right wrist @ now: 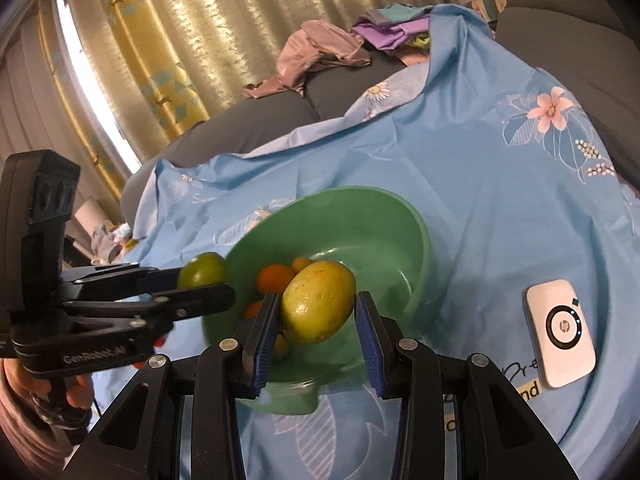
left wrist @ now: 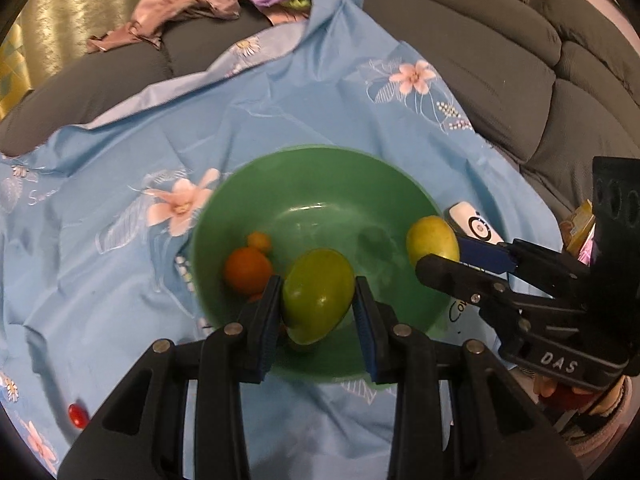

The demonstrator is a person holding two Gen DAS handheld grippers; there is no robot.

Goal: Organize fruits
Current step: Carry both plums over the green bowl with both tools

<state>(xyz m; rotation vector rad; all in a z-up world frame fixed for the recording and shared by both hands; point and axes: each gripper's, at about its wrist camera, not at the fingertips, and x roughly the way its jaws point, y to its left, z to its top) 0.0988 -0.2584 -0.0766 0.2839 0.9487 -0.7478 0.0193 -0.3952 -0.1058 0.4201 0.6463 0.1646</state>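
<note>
A green bowl sits on a blue flowered cloth and holds several small orange fruits. My left gripper is shut on a green fruit above the bowl's near side. My right gripper is shut on a yellow-green fruit above the bowl. The right gripper with its fruit shows at the right of the left wrist view. The left gripper with its green fruit shows at the left of the right wrist view.
A white HP device lies on the cloth right of the bowl. A small red fruit lies on the cloth at the near left. A grey sofa with piled clothes surrounds the cloth.
</note>
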